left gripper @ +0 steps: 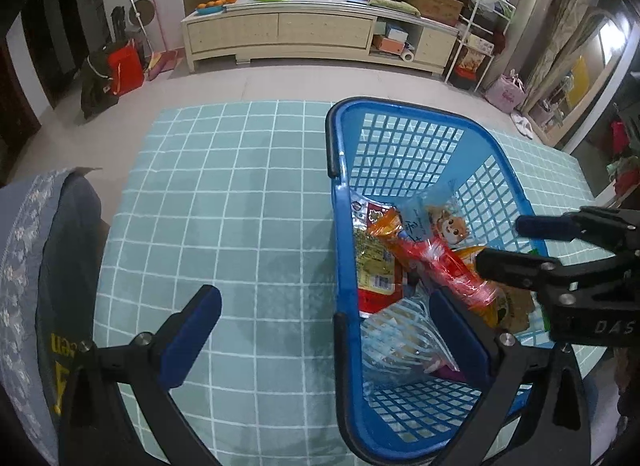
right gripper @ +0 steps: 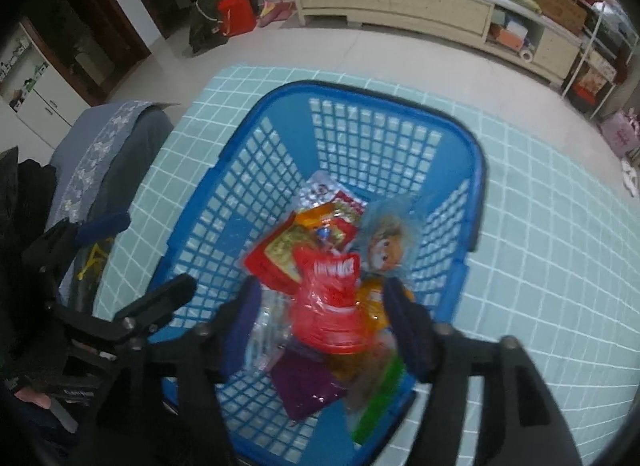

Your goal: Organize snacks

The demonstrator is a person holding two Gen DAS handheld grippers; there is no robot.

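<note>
The right tongs (right gripper: 320,306) hang over the basket (right gripper: 276,113), spread around a red packet (right gripper: 332,306). The left tongs (left gripper: 326,330) gape, straddling its rim. Snacks (left gripper: 384,262) fill the basket on the tabletop (left gripper: 224,201).

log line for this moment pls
task: organize snacks | left gripper: open, straddling basket wall | right gripper: open over red snack pack in basket | tablecloth bare

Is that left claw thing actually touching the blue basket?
Cannot tell. In the left wrist view the left gripper stands open astride the blue basket's near wall, one finger outside, one inside, but neither view plainly shows contact or a gap.
</note>
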